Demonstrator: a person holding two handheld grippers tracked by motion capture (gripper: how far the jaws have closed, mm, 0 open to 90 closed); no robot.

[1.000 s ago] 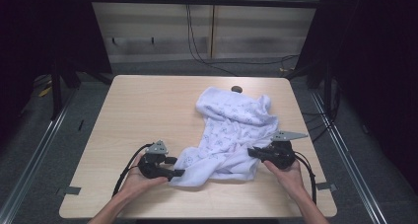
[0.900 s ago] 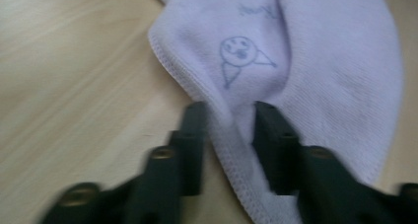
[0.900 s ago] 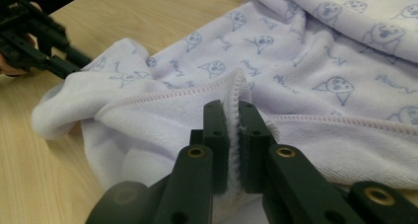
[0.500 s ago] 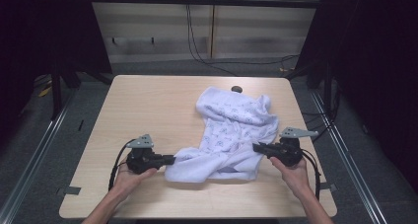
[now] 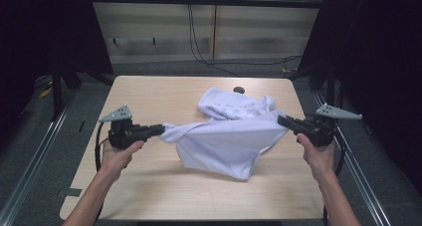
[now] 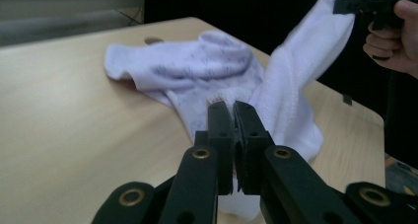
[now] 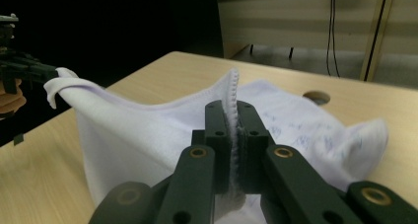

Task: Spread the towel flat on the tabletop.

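In the high view, the white terry-cloth towel (image 5: 226, 136) hangs stretched between the two tools above the pale wooden table (image 5: 149, 91), its far part still bunched on the tabletop near a small round hole (image 5: 239, 90). The left gripper (image 5: 160, 130) pinches one corner and the right gripper (image 5: 281, 119) the opposite corner, apparently to spread the cloth flat along one edge. The lower fold sags toward the table's near half, where bare wood leaves room to lay it out; the dark floor borders both sides.

In the left gripper view, the jaws are pressed together on a tuft of towel hem (image 6: 226, 96), having just closed on it. The cloth runs up to the far tool, well apart.

In the right gripper view, the jaws clamp a stitched towel edge (image 7: 232, 93) standing upright between them; the taut span leads off to the other tool.
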